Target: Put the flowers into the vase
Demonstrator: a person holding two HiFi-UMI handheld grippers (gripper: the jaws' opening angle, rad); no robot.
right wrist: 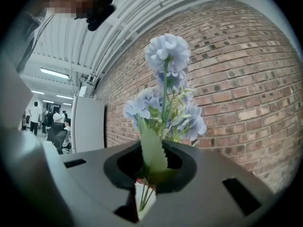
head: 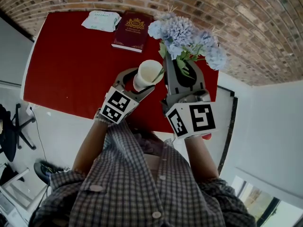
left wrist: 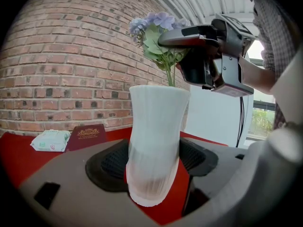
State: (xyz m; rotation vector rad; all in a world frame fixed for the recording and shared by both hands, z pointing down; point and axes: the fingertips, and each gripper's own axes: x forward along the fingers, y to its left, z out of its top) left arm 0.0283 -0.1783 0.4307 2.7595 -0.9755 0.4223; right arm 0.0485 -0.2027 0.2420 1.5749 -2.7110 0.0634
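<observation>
A white ribbed vase [left wrist: 154, 145] stands on the red table, and my left gripper [left wrist: 152, 162] is shut on its lower body. In the head view the vase [head: 147, 74] shows its open mouth just left of my right gripper [head: 182, 72]. That gripper is shut on the stems of a bunch of pale blue flowers [head: 185, 38] with green leaves. In the left gripper view the stems [left wrist: 169, 75] reach down into the vase mouth while the right gripper [left wrist: 189, 44] hangs above its rim. The right gripper view shows the flowers [right wrist: 165, 103] rising between its jaws, with the stems [right wrist: 146, 195] over the white vase below.
On the far side of the red table [head: 71, 65] lie a dark red booklet [head: 132, 30] and a white tissue pack [head: 101, 20]. A brick wall [head: 246, 27] runs behind the table. The table's near edge is by my grippers, with grey floor and a black chair [head: 12, 131] at left.
</observation>
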